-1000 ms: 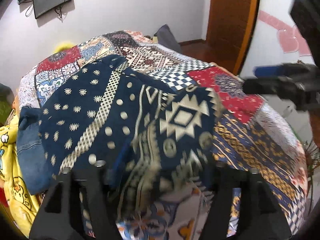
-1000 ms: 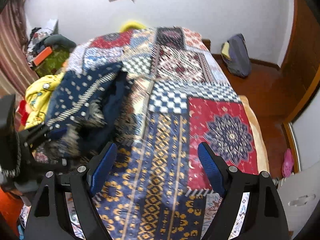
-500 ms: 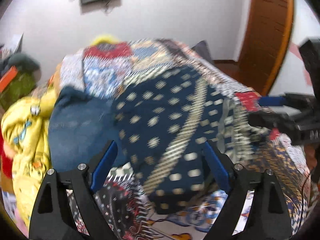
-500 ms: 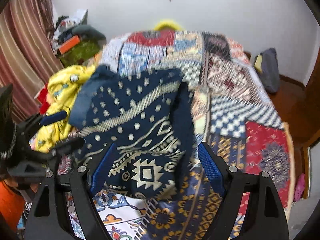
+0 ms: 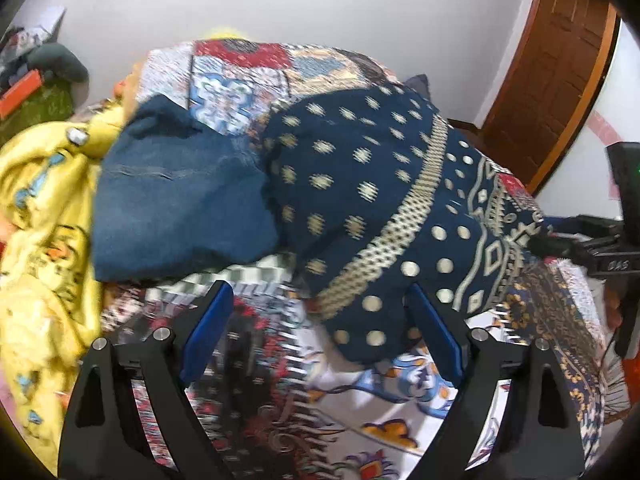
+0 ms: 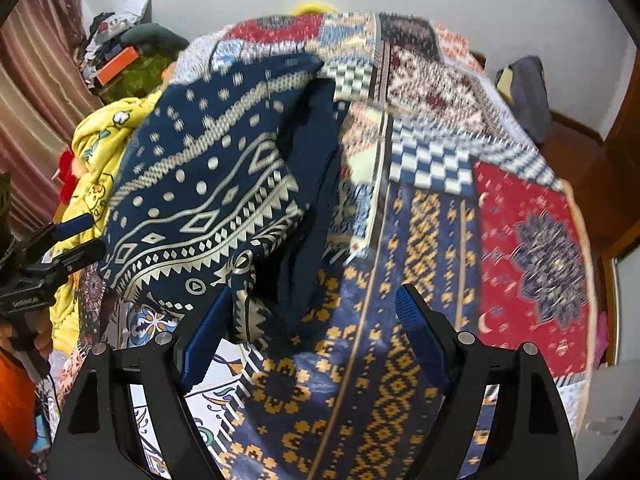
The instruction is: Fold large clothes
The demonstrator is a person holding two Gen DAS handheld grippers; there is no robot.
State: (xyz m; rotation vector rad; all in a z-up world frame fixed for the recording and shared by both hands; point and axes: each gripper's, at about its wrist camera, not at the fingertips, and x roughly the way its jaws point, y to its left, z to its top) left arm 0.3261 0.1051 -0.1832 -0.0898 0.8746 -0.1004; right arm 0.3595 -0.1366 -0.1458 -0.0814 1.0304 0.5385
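Note:
A folded navy garment with cream dots and zigzag patterns [image 5: 380, 200] lies on the patchwork bedspread [image 5: 288, 380]; it also shows in the right wrist view [image 6: 208, 184]. My left gripper [image 5: 320, 340] is open and empty, just in front of the garment's near edge. My right gripper [image 6: 312, 340] is open and empty, its left finger close to the garment's near corner. The right gripper shows at the far right of the left wrist view [image 5: 580, 244], and the left gripper at the far left of the right wrist view [image 6: 68, 240].
A folded blue denim piece [image 5: 180, 200] lies beside the navy garment. A yellow printed cloth [image 5: 44, 240] is heaped on the bed's left side. A dark bag [image 6: 528, 92] sits on the floor. A wooden door [image 5: 552, 72] stands at the right.
My left gripper let go of the navy garment and opened. The garment dropped flat onto the bed. Both grippers drew back and swung left toward the pile.

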